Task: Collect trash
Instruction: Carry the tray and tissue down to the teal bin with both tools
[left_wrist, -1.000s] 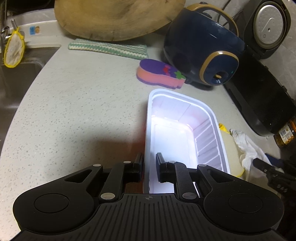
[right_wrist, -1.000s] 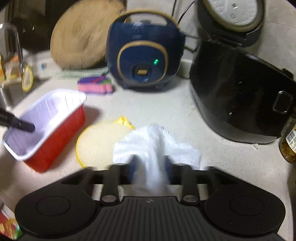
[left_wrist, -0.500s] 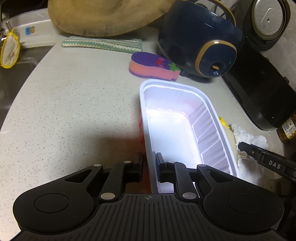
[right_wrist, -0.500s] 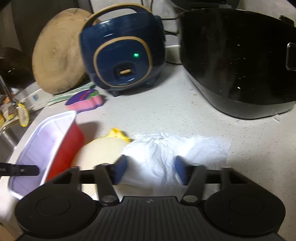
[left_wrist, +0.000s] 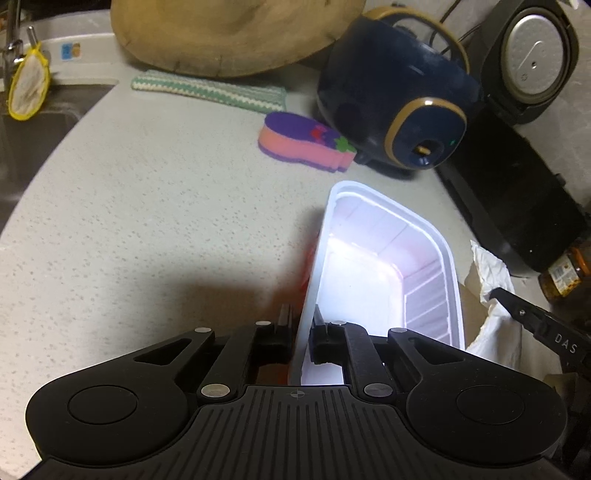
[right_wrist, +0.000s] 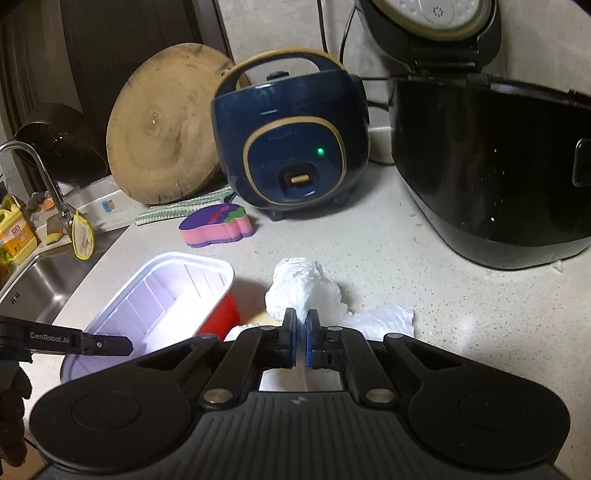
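While the left gripper (left_wrist: 300, 326) is clamped on the near wall of the red tray (left_wrist: 384, 266), which rests on the table (left_wrist: 147, 206), the right gripper (right_wrist: 300, 334) has just closed and pinches the white crumpled paper (right_wrist: 303, 288) lying just beside the tray.

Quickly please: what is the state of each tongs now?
Left tongs: closed on the wall of the red tray.
Right tongs: closed on the white crumpled paper.
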